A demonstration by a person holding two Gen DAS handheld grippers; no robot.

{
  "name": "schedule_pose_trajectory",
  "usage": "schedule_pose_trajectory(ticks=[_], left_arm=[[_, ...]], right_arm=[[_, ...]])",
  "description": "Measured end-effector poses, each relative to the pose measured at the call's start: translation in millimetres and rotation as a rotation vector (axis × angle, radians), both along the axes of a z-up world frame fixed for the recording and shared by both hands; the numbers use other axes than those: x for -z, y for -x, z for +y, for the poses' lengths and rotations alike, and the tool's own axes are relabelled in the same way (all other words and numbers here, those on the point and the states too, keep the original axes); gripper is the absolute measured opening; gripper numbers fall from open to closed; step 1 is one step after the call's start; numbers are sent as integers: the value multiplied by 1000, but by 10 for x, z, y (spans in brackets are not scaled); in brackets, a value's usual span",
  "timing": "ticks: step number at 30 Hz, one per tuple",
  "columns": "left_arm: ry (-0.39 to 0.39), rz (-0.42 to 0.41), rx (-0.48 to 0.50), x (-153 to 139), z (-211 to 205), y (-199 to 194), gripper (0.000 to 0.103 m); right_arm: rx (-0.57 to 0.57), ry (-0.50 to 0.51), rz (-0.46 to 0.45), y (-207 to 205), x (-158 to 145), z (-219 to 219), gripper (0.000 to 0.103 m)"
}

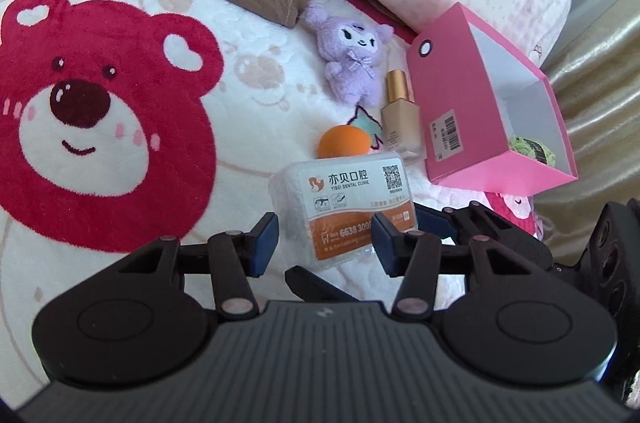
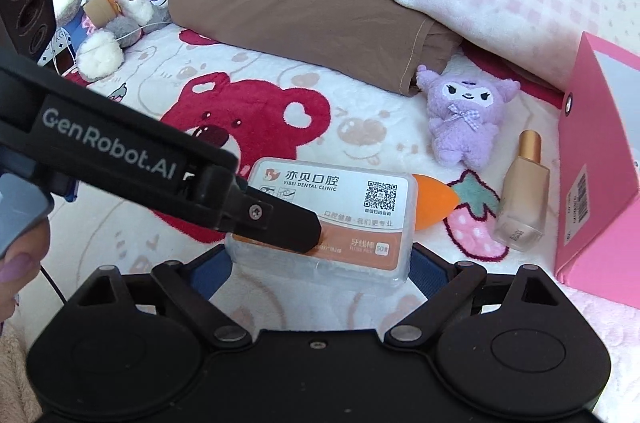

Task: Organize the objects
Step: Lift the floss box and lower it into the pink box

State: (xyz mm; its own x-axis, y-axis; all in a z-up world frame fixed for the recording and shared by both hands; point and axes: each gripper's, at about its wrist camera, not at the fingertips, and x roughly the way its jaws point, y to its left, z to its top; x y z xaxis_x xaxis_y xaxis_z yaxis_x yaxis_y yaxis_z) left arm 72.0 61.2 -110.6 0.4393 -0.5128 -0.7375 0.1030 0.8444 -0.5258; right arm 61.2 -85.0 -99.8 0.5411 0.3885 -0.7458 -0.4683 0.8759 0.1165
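I hold the floss box (image 2: 332, 219) in my right gripper (image 2: 320, 263), my left gripper (image 1: 324, 243) is half open around it, and the pink box (image 1: 496, 99) has just one thing inside, so most toys still wait.

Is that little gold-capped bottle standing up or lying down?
Lying down: the foundation bottle rests lengthwise on the blanket beside the pink box.

- Pink box (image 2: 600, 183): cut off at 3 o'clock, right wrist view.
- Floss box (image 2: 324, 223): lower label hidden behind left finger (image 2: 280, 223).
- Sponge (image 1: 344, 142): bottom hidden.
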Motion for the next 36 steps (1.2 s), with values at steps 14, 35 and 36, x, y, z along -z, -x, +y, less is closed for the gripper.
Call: schedule_pose_trajectory(ticks=[14, 35, 36], left_arm=[[77, -101, 44, -887, -665, 60, 48], [97, -86, 260, -1082, -2639, -1093, 50], [102, -67, 263, -1032, -2722, -1188, 50]], right_arm=[[-40, 154, -215, 246, -963, -586, 95], [218, 223, -166, -499, -1073, -2327, 95], [227, 218, -147, -584, -1032, -2389, 96]])
